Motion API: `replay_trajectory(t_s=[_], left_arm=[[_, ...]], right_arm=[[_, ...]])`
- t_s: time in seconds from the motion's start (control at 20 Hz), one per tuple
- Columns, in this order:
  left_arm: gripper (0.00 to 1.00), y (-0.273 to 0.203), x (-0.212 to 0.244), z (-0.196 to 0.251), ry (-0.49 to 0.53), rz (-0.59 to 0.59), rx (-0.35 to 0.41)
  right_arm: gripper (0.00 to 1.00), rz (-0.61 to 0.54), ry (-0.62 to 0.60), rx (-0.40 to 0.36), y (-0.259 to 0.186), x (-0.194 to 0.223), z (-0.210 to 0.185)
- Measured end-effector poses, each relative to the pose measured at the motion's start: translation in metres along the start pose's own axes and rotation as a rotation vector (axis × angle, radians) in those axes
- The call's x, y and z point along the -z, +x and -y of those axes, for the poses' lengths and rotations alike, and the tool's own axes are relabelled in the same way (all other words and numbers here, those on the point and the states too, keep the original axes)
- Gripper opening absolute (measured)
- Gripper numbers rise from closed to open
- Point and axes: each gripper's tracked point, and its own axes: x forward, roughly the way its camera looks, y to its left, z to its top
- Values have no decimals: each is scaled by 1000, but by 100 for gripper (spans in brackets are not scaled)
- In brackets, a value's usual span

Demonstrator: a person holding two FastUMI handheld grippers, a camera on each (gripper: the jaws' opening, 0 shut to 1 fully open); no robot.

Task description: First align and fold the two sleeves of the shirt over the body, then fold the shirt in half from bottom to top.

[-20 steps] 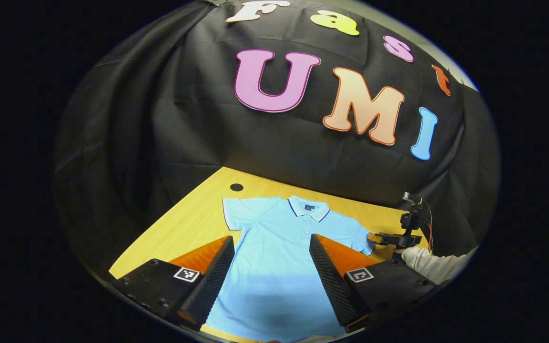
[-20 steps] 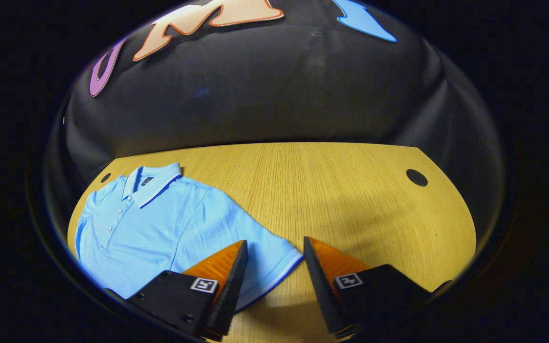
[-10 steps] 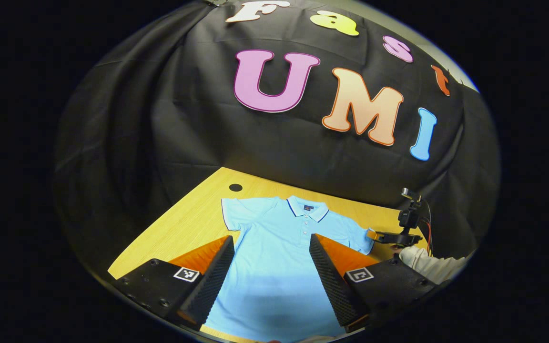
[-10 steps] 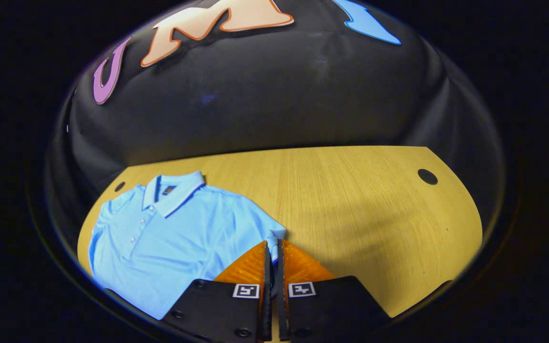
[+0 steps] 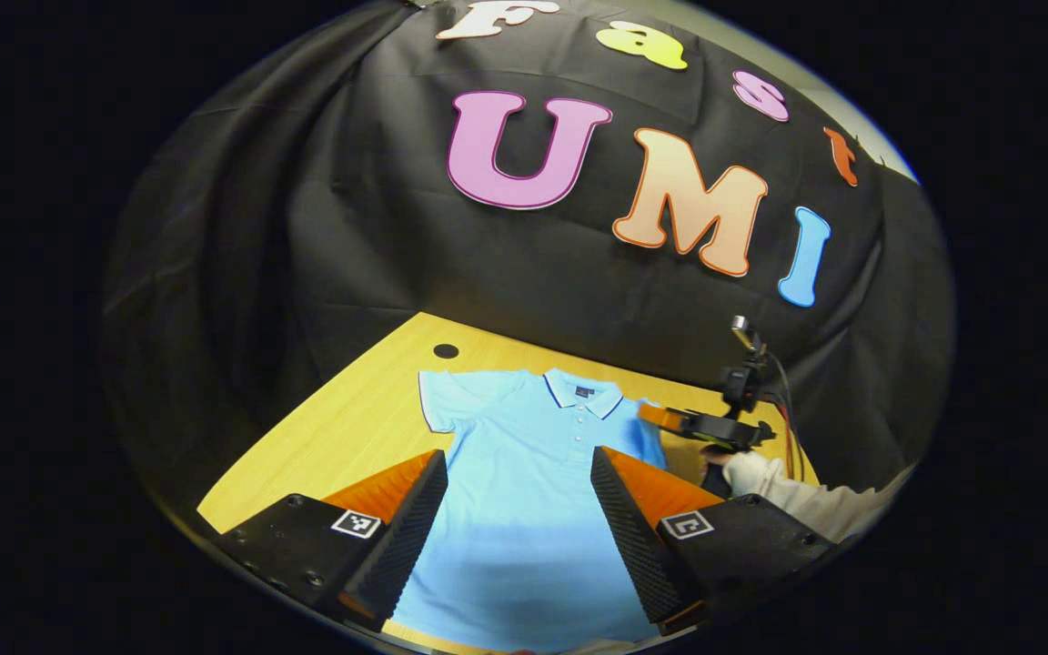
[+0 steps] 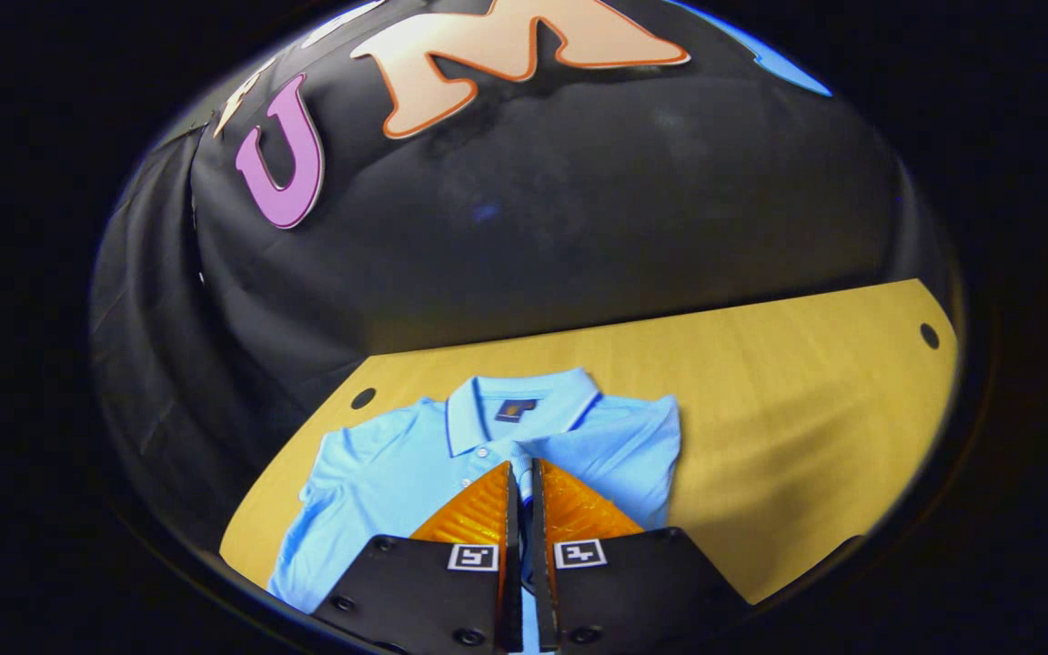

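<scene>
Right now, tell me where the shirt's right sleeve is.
In the right gripper view, the right sleeve is pinched in the right gripper and folded over the shirt body, below the collar.

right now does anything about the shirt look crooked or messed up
Nothing damaged. The light blue polo shirt lies flat on the wooden table, collar neat. It is lopsided only because the right tool, shut on the right sleeve, has it folded over the chest while the left sleeve lies spread out.
</scene>
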Motion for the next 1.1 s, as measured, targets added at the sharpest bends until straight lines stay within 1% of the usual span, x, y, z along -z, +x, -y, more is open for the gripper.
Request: replay_trajectory(t_s=[0.05, 0.1, 0.15, 0.2, 0.25, 0.35, 0.4, 0.45, 0.5, 0.6, 0.75, 0.95, 1.1], left_arm=[[95, 3, 1, 2, 3, 1, 6], [95, 5, 2, 3, 7, 0, 11], [95, 8, 3, 3, 13, 0, 15], [95, 11, 4, 3, 24, -1, 19], [95, 14, 3, 1, 34, 3, 22], [95, 26, -3, -6, 56, 11, 24], [95, 34, -6, -13, 62, 12, 19], [95, 41, -9, -19, 60, 16, 21], [95, 50, -11, -25, 46, 17, 29], [95, 67, -15, -38, 12, 17, 41], [95, 101, -20, -70, -17, 16, 30], [95, 159, -29, -117, 32, 5, 16], [95, 210, -28, -140, 99, -27, 43]], right_arm=[[8, -6, 18, -19, 6, 5, -8], [8, -16, 31, -22, 12, 13, -14], [17, -28, 42, -32, 16, 19, -19], [17, -43, 49, -40, 16, 24, -22], [29, -60, 52, -50, 13, 28, -26], [61, -85, 29, -58, 11, 39, -28], [71, -93, 11, -54, 5, 40, -27], [96, -94, -4, -42, 3, 42, -26], [97, -87, -20, -25, -3, 40, -24], [97, -66, -58, -15, -16, 39, -25], [97, -60, -107, 0, -49, 40, -26], [97, -38, -70, 36, -98, 43, -31], [97, -4, -54, 125, -139, 46, -28]])
